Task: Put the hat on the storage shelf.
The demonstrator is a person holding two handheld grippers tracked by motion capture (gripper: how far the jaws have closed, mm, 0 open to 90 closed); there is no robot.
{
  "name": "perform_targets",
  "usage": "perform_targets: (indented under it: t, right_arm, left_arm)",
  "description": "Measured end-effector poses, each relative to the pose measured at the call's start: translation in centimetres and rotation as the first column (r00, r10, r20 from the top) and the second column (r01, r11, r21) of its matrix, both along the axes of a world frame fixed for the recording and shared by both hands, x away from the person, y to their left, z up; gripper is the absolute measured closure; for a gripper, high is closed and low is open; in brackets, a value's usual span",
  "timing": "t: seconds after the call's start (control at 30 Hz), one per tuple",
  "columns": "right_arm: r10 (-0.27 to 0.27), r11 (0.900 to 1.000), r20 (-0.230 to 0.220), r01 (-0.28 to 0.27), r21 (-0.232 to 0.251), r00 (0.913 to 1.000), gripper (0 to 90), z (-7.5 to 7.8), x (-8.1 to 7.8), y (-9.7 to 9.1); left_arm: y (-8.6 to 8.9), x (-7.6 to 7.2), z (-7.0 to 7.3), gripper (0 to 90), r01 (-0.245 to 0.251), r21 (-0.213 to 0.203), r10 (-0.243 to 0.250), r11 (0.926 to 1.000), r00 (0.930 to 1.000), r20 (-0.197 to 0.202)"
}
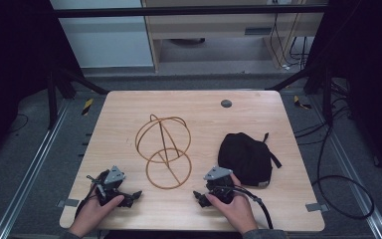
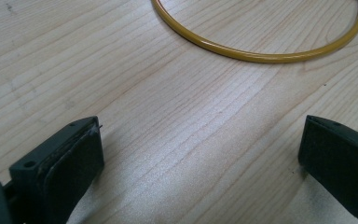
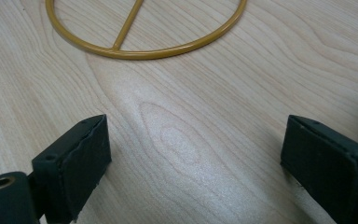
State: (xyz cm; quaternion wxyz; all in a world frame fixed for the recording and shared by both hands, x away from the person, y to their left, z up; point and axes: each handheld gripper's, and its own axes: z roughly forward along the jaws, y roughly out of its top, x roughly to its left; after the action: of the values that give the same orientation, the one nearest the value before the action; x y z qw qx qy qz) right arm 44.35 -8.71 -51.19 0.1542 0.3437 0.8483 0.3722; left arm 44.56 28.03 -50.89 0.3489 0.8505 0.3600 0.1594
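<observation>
1. Table (image 1: 129, 107): light wood, largely bare.
2. Cap (image 1: 246, 157): black, right of centre, just beyond the right hand; its brim is hard to make out.
3. Wire stand (image 1: 163, 152): golden rings, mid-table, its base ring (image 2: 261, 56) flat on the wood between both grippers and apart from them.
4. Left gripper (image 1: 129, 198) and right gripper (image 1: 199, 196): at the near edge, jaws spread wide, holding nothing.
5. Judgement: work appears not yet begun; next move calls for reaching to the cap or stand.

Glossy yellow wire stand (image 1: 163, 151); matt black cloth cap (image 1: 245, 157); smooth wood-grain table (image 1: 258, 112).
</observation>
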Motion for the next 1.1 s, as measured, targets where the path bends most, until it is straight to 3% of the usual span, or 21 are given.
perform_targets:
  t: [0.4, 0.5, 0.77, 0.93, 1.03, 1.1]
  right_arm:
    - [-0.019, 0.9998, -0.007, 0.019, -0.008, 0.9998, 6.2, 0.0, 0.1, 0.0]
    - [-0.016, 0.9993, -0.009, 0.016, -0.032, 0.9998, 8.6, 0.3, -0.1, -0.2]
    - [-0.019, 0.9972, 0.028, 0.021, -0.072, 0.9994, 11.0, 1.5, -1.0, -0.9]
    - [-0.100, 0.9929, 0.053, 0.103, -0.060, 0.9936, 11.9, 3.3, -1.7, -3.0]
    - [-0.169, 0.9832, 0.087, 0.174, -0.054, 0.9818, 12.5, 4.5, -2.5, -4.9]
    - [-0.205, 0.9741, 0.104, 0.213, -0.076, 0.9733, 13.2, 4.7, -2.8, -5.9]
  left_arm:
    - [-0.1, 0.0, 0.0, 0.0, -0.010, -0.001, 0.010, 0.9999, 0.9999, 0.000]
    - [-0.1, 0.0, 0.0, 0.0, -0.009, 0.000, 0.009, 1.0000, 1.0000, 0.000]
    - [-0.1, 0.0, 0.0, 0.0, -0.011, 0.000, 0.011, 0.9999, 0.9999, 0.000]
    - [0.0, -0.2, 0.0, 0.0, -0.008, -0.003, 0.008, 1.0000, 1.0000, -0.002]
    - [0.1, -0.4, 0.0, 0.0, -0.009, -0.003, 0.009, 1.0000, 1.0000, -0.001]
    - [0.1, -0.5, 0.0, 0.0, -0.008, -0.001, 0.008, 1.0000, 1.0000, -0.002]
